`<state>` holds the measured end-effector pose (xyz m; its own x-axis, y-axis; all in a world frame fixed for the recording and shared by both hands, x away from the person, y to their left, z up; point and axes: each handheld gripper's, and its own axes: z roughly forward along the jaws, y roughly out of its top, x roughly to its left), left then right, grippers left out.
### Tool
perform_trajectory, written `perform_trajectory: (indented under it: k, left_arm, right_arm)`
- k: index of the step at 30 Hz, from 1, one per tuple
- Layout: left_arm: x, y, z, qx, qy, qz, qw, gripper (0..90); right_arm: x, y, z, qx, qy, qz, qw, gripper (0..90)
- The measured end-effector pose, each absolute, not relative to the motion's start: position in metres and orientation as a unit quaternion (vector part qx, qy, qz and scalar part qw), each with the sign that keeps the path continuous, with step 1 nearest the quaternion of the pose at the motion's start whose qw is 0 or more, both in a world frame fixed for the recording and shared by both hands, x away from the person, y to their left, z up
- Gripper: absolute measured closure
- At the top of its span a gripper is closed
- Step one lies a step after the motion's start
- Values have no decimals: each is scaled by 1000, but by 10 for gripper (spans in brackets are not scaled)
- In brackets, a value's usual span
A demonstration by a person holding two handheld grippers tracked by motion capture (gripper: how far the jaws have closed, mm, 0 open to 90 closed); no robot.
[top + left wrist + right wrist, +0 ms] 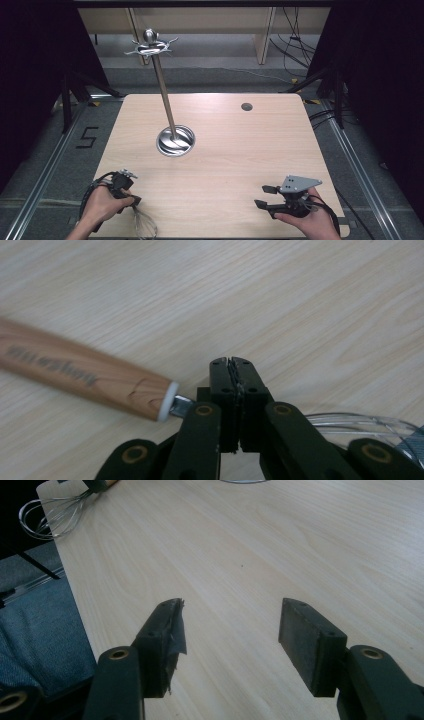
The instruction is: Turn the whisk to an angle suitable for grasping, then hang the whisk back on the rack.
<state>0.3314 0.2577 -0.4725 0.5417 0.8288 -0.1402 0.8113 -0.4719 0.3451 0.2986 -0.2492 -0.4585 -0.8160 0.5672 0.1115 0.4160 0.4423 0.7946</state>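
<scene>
**Whisk clamped at the near left edge**

The left gripper (131, 196) is pinching the whisk (142, 220) at its metal neck, jaws pressed together, at the table's (235, 145) near left edge. The right gripper (266, 197) is hovering wide apart, holding nothing. Farther off, the steel stand (175, 140) is standing upright.

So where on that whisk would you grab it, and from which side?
Probably at the narrow metal neck between the wooden handle and the wire loops. The whisk lies flat, so come from above. The left gripper seems shut about there.
</scene>
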Motion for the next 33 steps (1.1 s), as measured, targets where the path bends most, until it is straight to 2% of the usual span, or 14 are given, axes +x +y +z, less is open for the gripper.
perform_trajectory:
  k: [4, 5, 6, 7, 9, 10, 11, 13, 21, 26, 27, 30, 31, 33]
  left_arm:
    - [324, 269, -461, 831, 513, 45, 213, 777]
    - [322, 278, -454, 813, 535, 67, 221, 737]
    - [322, 278, -454, 813, 535, 67, 221, 705]
    - [324, 285, -451, 802, 551, 89, 214, 705]
    - [328, 291, -455, 767, 596, 102, 214, 565]
    - [328, 291, -455, 767, 596, 102, 214, 509]
    - [331, 290, -458, 750, 622, 95, 204, 509]
    - [339, 290, -468, 745, 637, 74, 186, 413]
    - [348, 285, -474, 718, 668, 68, 182, 366]
    - [353, 278, -477, 733, 660, 56, 157, 362]
    - [355, 276, -478, 735, 658, 57, 153, 383]
    - [359, 272, -479, 749, 649, 64, 119, 403]
    - [361, 271, -480, 750, 650, 61, 105, 411]
    - [360, 270, -480, 760, 640, 63, 87, 471]
  right_arm:
    - [299, -250, -458, 293, 843, 442, 94, 433]
    - [297, -250, -458, 309, 838, 442, 81, 433]
    - [297, -250, -458, 309, 838, 442, 81, 433]
    - [297, -250, -458, 307, 839, 442, 80, 432]
    - [300, -253, -459, 303, 836, 449, 87, 432]
    - [300, -253, -459, 303, 836, 449, 87, 432]
    - [300, -254, -458, 307, 836, 445, 86, 433]
    - [300, -257, -458, 307, 834, 448, 94, 432]
    - [305, -254, -456, 299, 838, 447, 95, 432]
    - [306, -253, -456, 295, 841, 443, 95, 432]
    - [303, -252, -456, 304, 840, 443, 75, 432]
    - [303, -252, -456, 304, 841, 441, 79, 433]
    - [303, -253, -457, 295, 840, 445, 95, 434]
    - [302, -253, -456, 296, 842, 442, 90, 436]
